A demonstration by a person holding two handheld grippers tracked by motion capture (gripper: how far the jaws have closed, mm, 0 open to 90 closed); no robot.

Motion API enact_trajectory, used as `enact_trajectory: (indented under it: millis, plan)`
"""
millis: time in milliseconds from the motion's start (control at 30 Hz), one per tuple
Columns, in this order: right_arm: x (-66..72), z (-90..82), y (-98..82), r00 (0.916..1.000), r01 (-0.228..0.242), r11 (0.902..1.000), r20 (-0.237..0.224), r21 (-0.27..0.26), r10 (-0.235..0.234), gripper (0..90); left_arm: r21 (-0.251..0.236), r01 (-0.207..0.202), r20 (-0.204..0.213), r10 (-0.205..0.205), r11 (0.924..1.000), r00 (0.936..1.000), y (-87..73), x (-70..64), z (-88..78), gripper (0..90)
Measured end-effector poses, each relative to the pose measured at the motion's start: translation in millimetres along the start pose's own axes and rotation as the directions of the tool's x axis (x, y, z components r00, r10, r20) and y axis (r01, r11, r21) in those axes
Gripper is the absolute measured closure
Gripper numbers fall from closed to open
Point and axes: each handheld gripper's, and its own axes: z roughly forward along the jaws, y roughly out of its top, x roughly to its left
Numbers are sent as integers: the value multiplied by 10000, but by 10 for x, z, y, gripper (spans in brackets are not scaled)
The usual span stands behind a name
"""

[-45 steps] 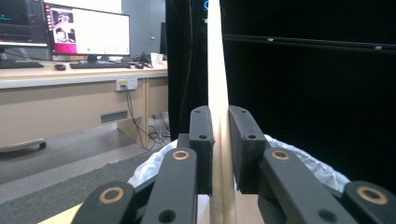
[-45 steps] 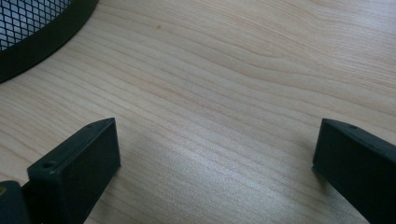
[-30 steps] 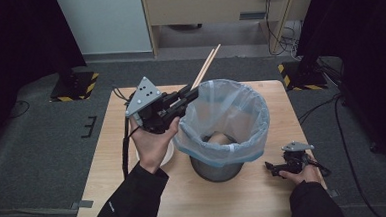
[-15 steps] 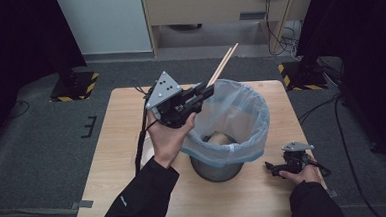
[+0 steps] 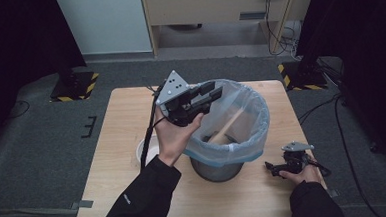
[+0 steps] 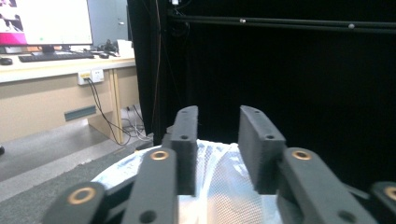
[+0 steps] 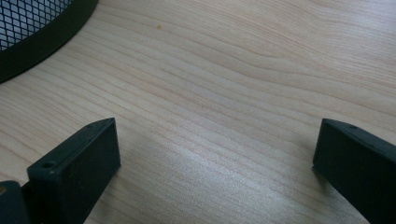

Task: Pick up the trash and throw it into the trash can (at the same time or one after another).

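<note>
My left gripper (image 5: 211,91) is held up over the near-left rim of a metal mesh bin (image 5: 219,169) lined with a pale blue bag (image 5: 253,110). Its jaws stand apart with nothing between them, and the left gripper view shows the gap (image 6: 217,116) above the bag (image 6: 219,186). A pair of wooden chopsticks (image 5: 230,122) lies slanted inside the bag. My right gripper (image 5: 272,168) rests on the table to the right of the bin, open and empty; its jaws (image 7: 217,154) are spread wide over bare wood.
A white bowl (image 5: 147,148) sits on the wooden table (image 5: 126,112) just left of the bin, partly under my left forearm. The bin's dark mesh base (image 7: 28,32) shows close to the right gripper. A black cable (image 5: 150,136) trails from the left gripper.
The left gripper carried the chopsticks up and right over the bin, then opened. The chopsticks have dropped into the bag. The right gripper has stayed put.
</note>
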Motion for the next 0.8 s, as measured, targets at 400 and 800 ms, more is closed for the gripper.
enact_trajectory:
  millis: [400, 800]
  plan:
    - [0, -2, 0, 10000, 18, 10000, -10, 27, -18, 9, -138, -62, -1179, 45, 9999, 9930, -114, 293, -644, 431]
    - [2, -2, -1, 10000, 41, 10000, -25, 22, -41, 10, 836, 882, -2927, -602, 9926, 9543, -880, 779, -1286, 327]
